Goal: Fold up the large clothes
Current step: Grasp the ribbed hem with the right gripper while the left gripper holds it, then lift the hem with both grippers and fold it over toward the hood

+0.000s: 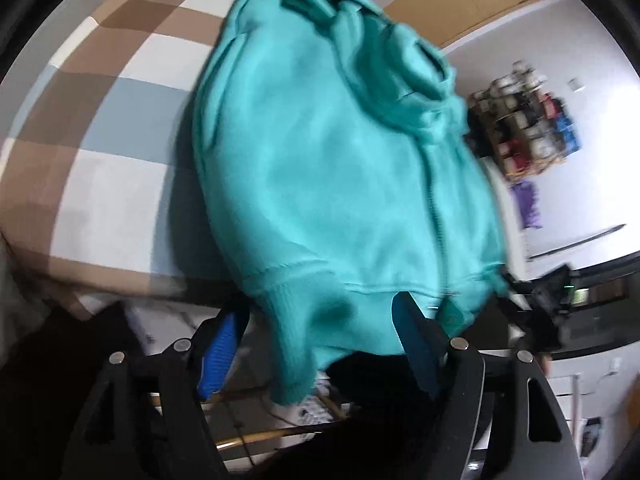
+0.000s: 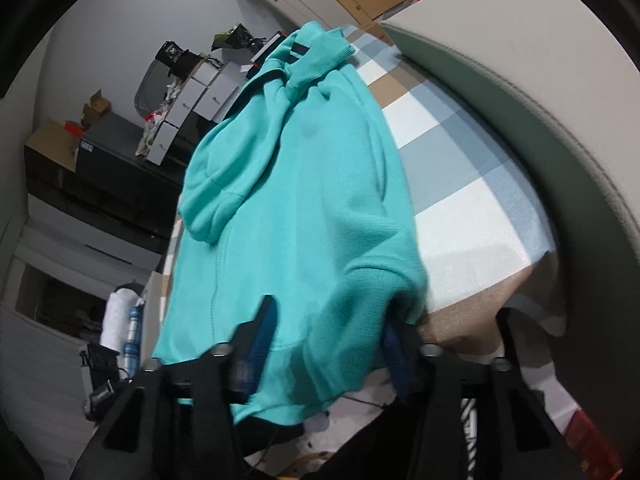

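We see the teal hoodie (image 1: 320, 168) lying folded on the checked bed (image 1: 108, 128), its long axis running away from us, hem hanging over the near edge. Left hand-held gripper (image 1: 316, 316) and right hand-held gripper (image 2: 328, 332) both stand released around the hem

Bare checked brown, blue and white bedcover (image 1: 112, 128) lies open beside the teal fleece hoodie (image 1: 320, 160); a curved grey padded headboard (image 2: 520, 92) borders it.

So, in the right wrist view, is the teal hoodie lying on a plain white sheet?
No, the teal hoodie lies on a checked bedcover of brown, blue and white squares.
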A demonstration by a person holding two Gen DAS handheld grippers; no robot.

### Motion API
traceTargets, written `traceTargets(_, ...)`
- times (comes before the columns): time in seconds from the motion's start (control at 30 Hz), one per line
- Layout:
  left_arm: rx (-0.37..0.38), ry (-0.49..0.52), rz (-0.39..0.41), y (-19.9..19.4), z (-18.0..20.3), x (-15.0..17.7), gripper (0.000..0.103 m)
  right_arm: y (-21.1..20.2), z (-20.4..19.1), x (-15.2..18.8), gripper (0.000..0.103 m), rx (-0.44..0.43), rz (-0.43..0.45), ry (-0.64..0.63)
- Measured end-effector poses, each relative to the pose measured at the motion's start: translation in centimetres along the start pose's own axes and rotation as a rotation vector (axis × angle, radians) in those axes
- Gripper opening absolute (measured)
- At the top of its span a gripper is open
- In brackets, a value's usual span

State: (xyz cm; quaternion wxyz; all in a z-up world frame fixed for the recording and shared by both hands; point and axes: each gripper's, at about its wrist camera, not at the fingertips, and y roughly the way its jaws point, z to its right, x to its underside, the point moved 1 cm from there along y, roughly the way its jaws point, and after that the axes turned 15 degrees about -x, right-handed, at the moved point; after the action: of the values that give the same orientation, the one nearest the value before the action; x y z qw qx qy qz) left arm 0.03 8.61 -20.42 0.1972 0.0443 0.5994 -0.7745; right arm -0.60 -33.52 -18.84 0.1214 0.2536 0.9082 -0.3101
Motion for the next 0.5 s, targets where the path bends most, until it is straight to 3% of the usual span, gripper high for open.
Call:
traceTargets(0.13,0.000,-0.033,0.019,0.4,-0.1,-0.7,0.069,-0.3,0.6,0.2,0.017,0.008,0.020,0.004)
traceTargets(0.17,0.000,-0.032,0.008,0.6,-0.1,-0.7,0.059,-0.3,0.6,0.3,0.013,0.018,0.020,-0.007)
traceTargets(0.2,-0.001,-0.029,0.008,0.7,-0.1,-0.7,0.035,-0.4,0.5,0.3,0.013,0.024,0.020,-0.021)
traceTargets(0.23,-0.024,-0.022,0.013,0.9,-0.2,-0.5,0.027,-0.6,0.4,0.4,0.011,0.030,0.027,-0.029)
traceTargets(0.37,-0.028,-0.015,0.019,0.6,-1.1,0.3,0.009,-1.4,-0.2,0.6,0.009,0.049,0.043,-0.084)
traceTargets(0.5,-0.015,0.000,0.015,-0.6,-1.9,1.6,0.006,-2.6,-0.2,1.9,0.009,0.057,0.069,-0.094)
